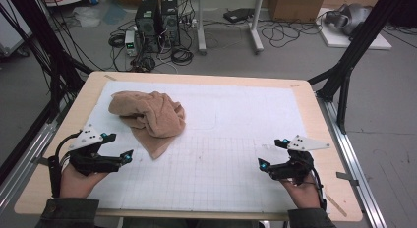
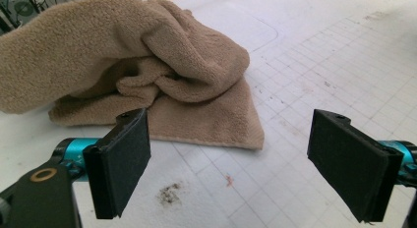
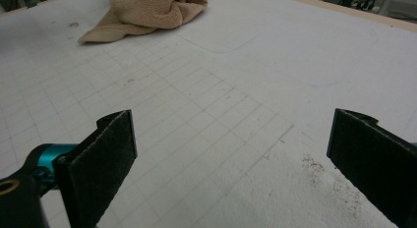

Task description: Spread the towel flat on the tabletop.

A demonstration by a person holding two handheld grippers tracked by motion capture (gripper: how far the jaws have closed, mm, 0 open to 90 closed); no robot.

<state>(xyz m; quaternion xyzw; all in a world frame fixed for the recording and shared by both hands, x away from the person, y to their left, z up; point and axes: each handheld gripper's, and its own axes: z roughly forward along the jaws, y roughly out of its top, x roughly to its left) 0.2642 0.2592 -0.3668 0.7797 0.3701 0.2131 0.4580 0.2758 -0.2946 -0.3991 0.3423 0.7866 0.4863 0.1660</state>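
two wide-open grippers (image 1: 129, 156) (image 1: 264, 163) flank a gridded white mat (image 1: 221, 154) (crumpled tan towel (image 1: 147, 117) on it).

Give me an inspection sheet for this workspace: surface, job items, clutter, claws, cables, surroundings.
Surface: white gridded mat on a wooden table; dark specks and smudges near both claws.
Job's things: tan towel crumpled in a heap at the mat's left rear, one corner lying flat.
Clutter: nothing seen on the mat.
Claws: left claw open, aimed at the towel, not touching; right claw open over bare mat.
Cables: one trails from each claw; a tangle on the floor behind.
Surroundings: computer towers, cardboard boxes, black frame struts.
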